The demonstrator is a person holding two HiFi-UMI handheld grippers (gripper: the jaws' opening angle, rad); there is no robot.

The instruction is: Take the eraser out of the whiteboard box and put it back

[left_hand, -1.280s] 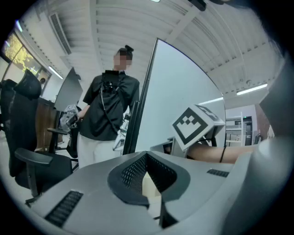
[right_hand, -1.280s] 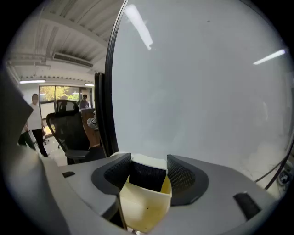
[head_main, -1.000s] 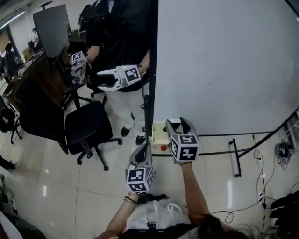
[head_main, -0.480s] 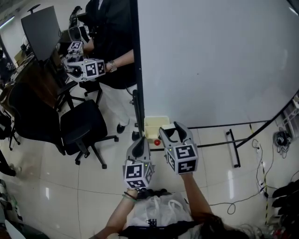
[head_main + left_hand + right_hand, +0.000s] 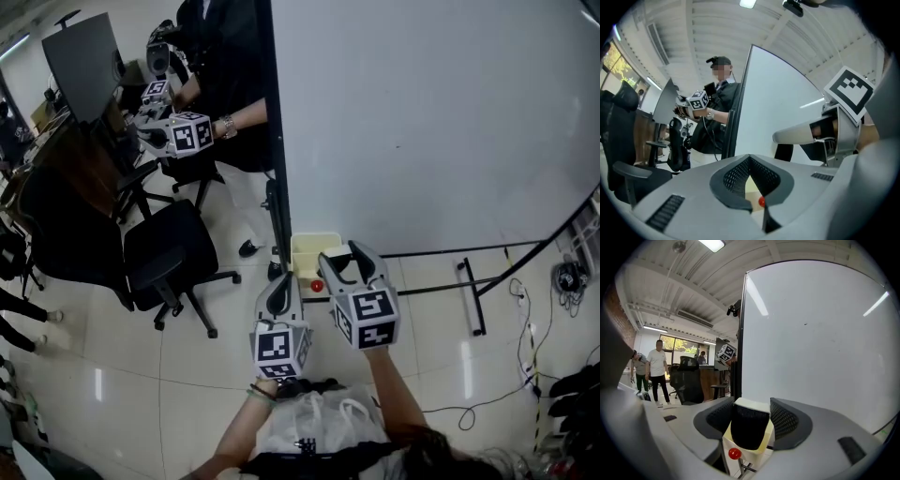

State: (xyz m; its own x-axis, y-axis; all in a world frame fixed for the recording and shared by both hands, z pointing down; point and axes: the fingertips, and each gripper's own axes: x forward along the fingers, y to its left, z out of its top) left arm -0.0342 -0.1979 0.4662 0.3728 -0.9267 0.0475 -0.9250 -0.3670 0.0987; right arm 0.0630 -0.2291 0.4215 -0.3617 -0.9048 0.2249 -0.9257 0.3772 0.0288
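Jaws of the right gripper (image 5: 750,422) clamp the dark eraser (image 5: 748,430) at the open top of the yellow whiteboard box (image 5: 767,438), before the whiteboard (image 5: 431,122). Beside it, the left gripper (image 5: 750,162) is closed, empty.

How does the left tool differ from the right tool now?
The left tool has its jaws closed on nothing; the right tool grips the eraser. In the head view, the left tool is to the left of the yellow box; the right tool is over it. Both point towards the whiteboard.
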